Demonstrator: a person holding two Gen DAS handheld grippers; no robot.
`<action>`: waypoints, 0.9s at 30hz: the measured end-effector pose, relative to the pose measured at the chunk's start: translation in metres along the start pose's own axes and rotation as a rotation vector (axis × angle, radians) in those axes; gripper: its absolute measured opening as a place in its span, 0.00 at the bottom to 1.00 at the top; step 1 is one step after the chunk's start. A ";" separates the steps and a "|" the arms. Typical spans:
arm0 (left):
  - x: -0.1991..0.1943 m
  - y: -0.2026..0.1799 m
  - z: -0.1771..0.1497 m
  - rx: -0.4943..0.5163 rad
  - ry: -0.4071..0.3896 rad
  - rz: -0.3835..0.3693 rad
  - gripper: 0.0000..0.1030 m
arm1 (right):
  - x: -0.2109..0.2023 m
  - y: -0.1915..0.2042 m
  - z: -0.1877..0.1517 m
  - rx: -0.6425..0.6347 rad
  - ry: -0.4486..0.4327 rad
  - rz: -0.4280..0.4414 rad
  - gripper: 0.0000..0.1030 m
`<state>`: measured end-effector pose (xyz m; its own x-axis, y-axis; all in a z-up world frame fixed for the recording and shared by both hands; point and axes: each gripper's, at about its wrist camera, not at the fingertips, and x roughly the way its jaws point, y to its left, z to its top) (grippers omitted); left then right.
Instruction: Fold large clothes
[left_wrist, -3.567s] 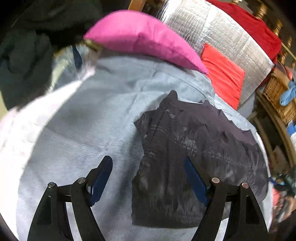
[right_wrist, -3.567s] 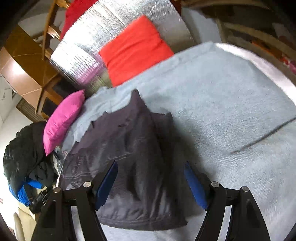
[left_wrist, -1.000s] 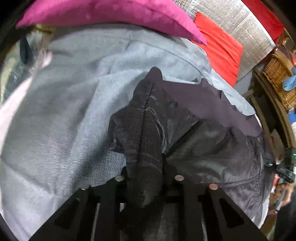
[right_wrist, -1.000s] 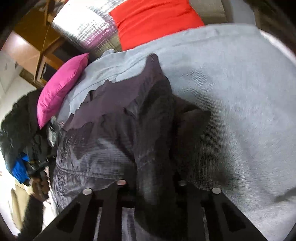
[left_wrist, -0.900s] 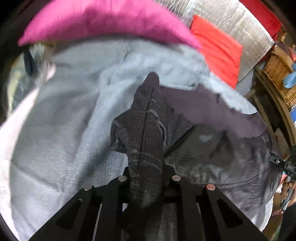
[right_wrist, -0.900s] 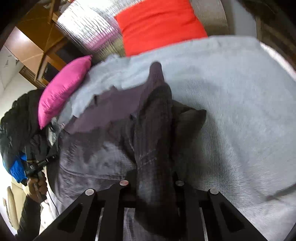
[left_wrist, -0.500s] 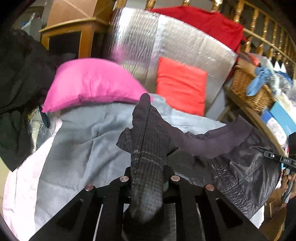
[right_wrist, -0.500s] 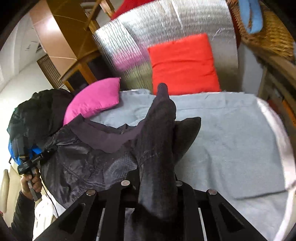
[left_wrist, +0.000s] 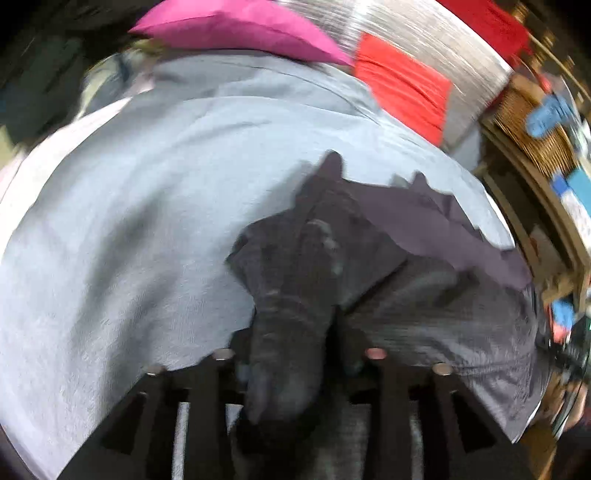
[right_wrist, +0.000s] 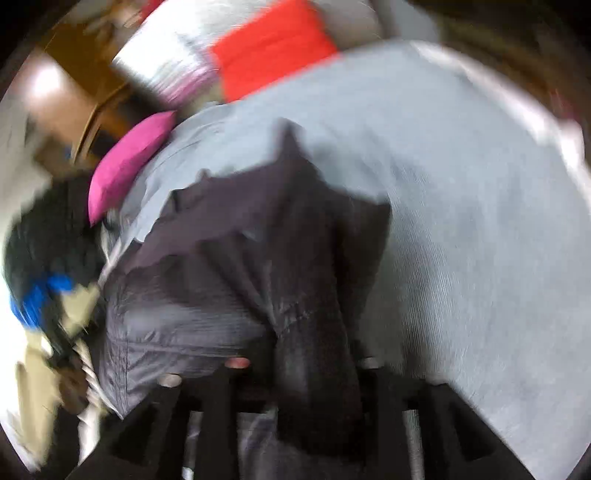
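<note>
Both grippers, left (left_wrist: 295, 354) and right (right_wrist: 303, 363), have just been opening, jaws narrowly parted with folds of the dark jacket (left_wrist: 424, 295) between them; whether they grip is unclear. Jacket lies on a grey blanket (left_wrist: 129, 221), pink pillow (left_wrist: 229, 26) beyond.

A bed covered by a light grey-blue textured blanket (left_wrist: 140, 206) fills both views. Spread across it lies a dark charcoal, thin crinkly jacket (left_wrist: 436, 295) with a plum-purple lining turned up along its far edge. At the head end a magenta pillow (left_wrist: 236, 26) rests on the blanket's far edge, and beside it stands an orange-red cushion (left_wrist: 402, 85); both frames are blurred.
</note>
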<state>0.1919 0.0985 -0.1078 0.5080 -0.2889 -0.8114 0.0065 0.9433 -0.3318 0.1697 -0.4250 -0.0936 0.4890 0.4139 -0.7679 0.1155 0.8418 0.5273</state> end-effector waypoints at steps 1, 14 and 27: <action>-0.005 0.002 0.003 -0.006 -0.001 0.014 0.43 | -0.005 -0.010 -0.003 0.057 -0.026 -0.003 0.62; -0.086 -0.046 -0.005 0.199 -0.287 0.350 0.51 | -0.101 0.085 -0.031 -0.232 -0.300 -0.100 0.62; 0.010 -0.153 -0.040 0.505 -0.032 0.091 0.54 | 0.043 0.135 -0.020 -0.307 0.131 0.136 0.63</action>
<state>0.1617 -0.0556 -0.0846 0.5522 -0.2042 -0.8083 0.3723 0.9279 0.0199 0.1893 -0.2869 -0.0631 0.3646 0.5534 -0.7488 -0.2178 0.8326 0.5093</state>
